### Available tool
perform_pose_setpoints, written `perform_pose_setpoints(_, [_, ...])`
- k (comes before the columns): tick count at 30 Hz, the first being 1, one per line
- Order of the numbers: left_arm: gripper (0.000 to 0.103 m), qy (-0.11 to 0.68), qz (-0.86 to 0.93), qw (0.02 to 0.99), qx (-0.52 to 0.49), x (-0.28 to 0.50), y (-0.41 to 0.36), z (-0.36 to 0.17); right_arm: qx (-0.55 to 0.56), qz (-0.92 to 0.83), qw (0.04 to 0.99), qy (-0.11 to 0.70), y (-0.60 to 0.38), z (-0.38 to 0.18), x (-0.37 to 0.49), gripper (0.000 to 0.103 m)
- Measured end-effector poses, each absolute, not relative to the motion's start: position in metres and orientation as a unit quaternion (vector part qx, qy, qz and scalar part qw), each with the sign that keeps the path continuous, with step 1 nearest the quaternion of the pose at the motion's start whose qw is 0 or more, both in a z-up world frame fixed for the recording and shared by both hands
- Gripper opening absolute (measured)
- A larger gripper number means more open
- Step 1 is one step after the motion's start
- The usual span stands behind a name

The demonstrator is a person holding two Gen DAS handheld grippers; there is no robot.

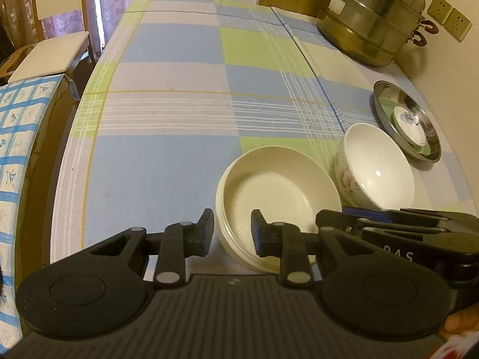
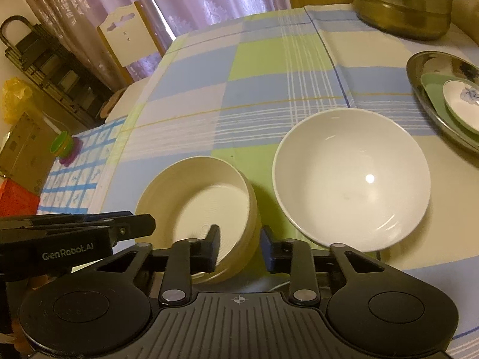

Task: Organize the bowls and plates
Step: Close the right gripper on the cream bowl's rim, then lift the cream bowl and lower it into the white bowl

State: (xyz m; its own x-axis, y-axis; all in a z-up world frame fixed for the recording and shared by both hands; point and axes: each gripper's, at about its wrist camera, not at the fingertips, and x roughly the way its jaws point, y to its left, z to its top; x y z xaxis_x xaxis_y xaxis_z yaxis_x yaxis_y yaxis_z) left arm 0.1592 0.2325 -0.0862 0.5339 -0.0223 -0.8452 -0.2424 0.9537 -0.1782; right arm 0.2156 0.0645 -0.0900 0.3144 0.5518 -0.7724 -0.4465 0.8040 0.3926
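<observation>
Bowls are sitting side by side near the front of the checked worktop (image 1: 179, 89): both hand-held grippers are straddling the cream bowl's (image 1: 278, 191) rim, left hand-held gripper (image 1: 233, 230) on its near-left wall, right hand-held gripper (image 2: 239, 246) on its right wall, jaws narrow. Whether the pads are already pressing is unclear. Judging by this, the grasping step is in hand; next comes a firm pinch, then lifting toward the white bowl (image 2: 350, 176) or the steel tray (image 2: 431, 62) of plates.

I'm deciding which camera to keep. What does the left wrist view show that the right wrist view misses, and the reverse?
Only the left wrist view: two wall sockets and the floral outside of the white bowl.
Only the right wrist view: a black rack, a yellow bag and a green cup.
Both: the cream bowl, the white bowl, the steel tray of stacked plates, the steamer pot, and both hand-held grippers straddling the cream bowl's rim.
</observation>
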Motion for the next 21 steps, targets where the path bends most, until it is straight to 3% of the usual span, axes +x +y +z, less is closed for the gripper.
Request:
perform_pose_setpoints(6, [0.011,0.476,0.07,0.868,-0.125,0.158,0.232,-0.087,0.048,0.306,0.812,0.494,0.064,-0.09,0.216,0.018])
perform_pose_setpoints(21, [0.011,0.411,0.043,0.905,-0.099,0.162,0.212,-0.021,0.08,0.305,0.834,0.452,0.039,-0.04,0.223,0.018])
